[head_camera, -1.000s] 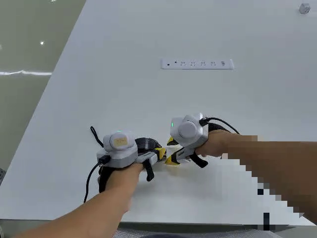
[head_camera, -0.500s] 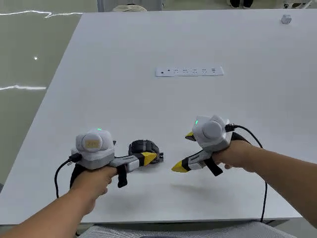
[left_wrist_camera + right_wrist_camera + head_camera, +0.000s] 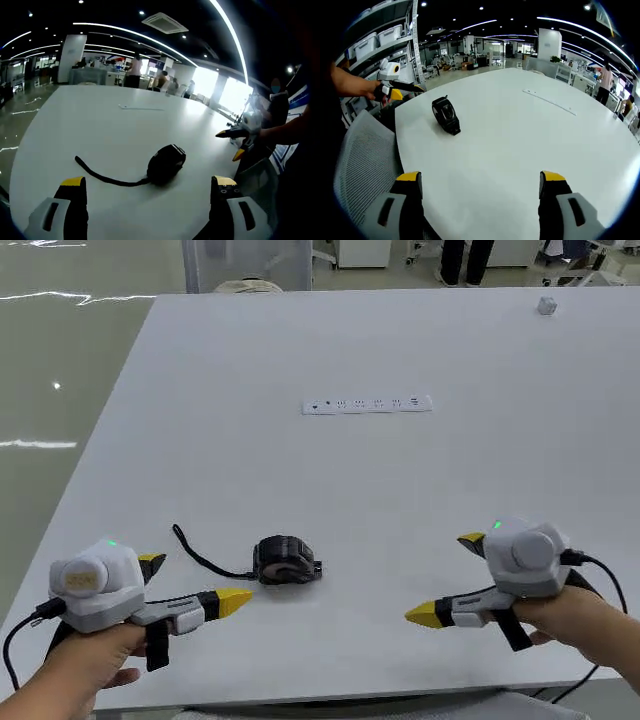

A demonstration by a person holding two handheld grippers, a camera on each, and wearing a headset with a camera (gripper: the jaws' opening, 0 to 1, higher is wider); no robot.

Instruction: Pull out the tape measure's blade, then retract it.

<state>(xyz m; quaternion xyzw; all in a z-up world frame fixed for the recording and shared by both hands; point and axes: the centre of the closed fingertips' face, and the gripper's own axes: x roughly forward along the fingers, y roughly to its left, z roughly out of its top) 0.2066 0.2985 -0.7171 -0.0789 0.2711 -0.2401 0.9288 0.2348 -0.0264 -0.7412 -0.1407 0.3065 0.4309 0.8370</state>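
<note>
As our left gripper [image 3: 193, 580] and right gripper [image 3: 446, 577] gape wide, both are empty.
The squat black rubber-cased tape measure [image 3: 287, 560] lies on the white table [image 3: 400, 490] between them; we judge it dense, rigid, grippy: clamp its broad sides, pinch the blade at its tip.

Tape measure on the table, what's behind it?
From the head view, a white power strip lies far behind the tape measure, with plain white table between them. Its black strap trails off sideways. The table right under the case is covered.
</note>
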